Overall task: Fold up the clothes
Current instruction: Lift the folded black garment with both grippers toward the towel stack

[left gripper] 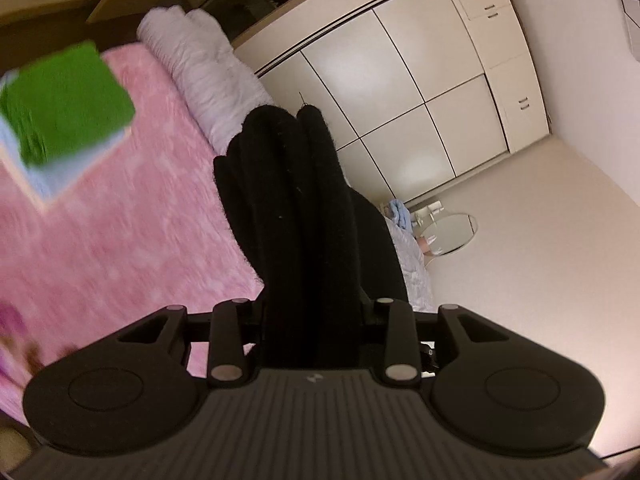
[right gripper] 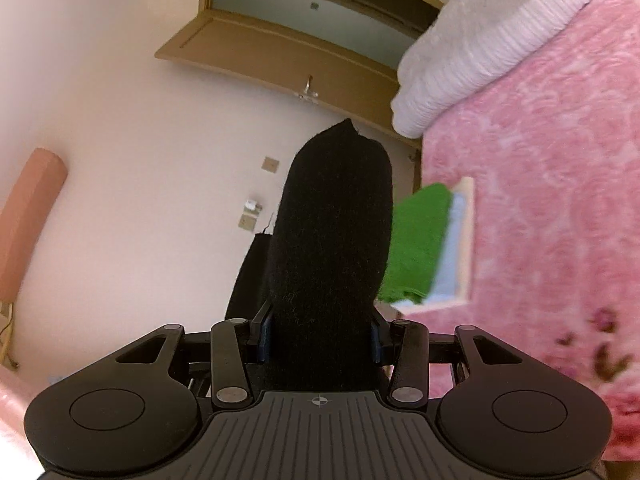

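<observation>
A thick black knitted garment (left gripper: 296, 200) is bunched up between the jaws of my left gripper (left gripper: 312, 312), which is shut on it; the fabric hides the fingertips. My right gripper (right gripper: 320, 340) is shut on another part of the same black garment (right gripper: 332, 220), whose blue pads (right gripper: 264, 336) press its sides. Both grippers are held above the pink bedspread (left gripper: 140, 240) (right gripper: 540, 200). A folded stack with a green piece on top (left gripper: 68, 100) (right gripper: 420, 248) lies on the bed, left of the left gripper and right of the right gripper.
A white rolled duvet (left gripper: 200, 72) (right gripper: 480, 48) lies along the head of the bed. A cream wardrobe (left gripper: 400, 100) and a round glass table (left gripper: 452, 232) stand beyond the bed. A wooden door (right gripper: 280, 52) and a pink roll (right gripper: 28, 216) are by the wall.
</observation>
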Available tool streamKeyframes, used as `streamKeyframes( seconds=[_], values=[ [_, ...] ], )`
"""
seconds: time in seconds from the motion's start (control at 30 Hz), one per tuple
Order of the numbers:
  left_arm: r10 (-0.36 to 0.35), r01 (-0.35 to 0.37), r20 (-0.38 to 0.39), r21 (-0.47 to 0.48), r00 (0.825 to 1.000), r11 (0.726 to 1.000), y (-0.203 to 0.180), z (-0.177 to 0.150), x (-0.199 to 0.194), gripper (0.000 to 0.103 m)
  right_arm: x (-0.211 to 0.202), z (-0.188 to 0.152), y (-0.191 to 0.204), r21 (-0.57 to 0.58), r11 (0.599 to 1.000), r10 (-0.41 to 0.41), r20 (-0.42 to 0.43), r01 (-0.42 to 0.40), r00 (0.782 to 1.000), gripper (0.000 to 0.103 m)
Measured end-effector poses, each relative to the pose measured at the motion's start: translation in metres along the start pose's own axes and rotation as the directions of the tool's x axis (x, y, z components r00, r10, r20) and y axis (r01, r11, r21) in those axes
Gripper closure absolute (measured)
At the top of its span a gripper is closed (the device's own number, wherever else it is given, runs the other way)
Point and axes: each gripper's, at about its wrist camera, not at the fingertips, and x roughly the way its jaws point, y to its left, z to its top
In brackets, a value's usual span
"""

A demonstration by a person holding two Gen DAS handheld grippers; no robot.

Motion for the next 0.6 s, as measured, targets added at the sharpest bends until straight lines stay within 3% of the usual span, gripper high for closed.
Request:
streamKeyframes(
  seconds=[0.23, 0.6],
  values=[
    [-0.042, 0.041, 0.022, 0.044, 0.999, 0.998, 0.030, 0.077, -0.015, 0.073, 0.069, 0.009, 0.045, -0.044, 0.999, -0.010, 0.049, 0.012, 0.999, 0.060],
    [-0.047, 0.037, 0.081, 0.122, 0.996, 0.992, 0.040, 0.164, -0.004, 0.073, 0.153, 0.049, 0.064, -0.097, 0.995, 0.029, 0.102, -0.019, 0.994, 0.060]
  ],
)
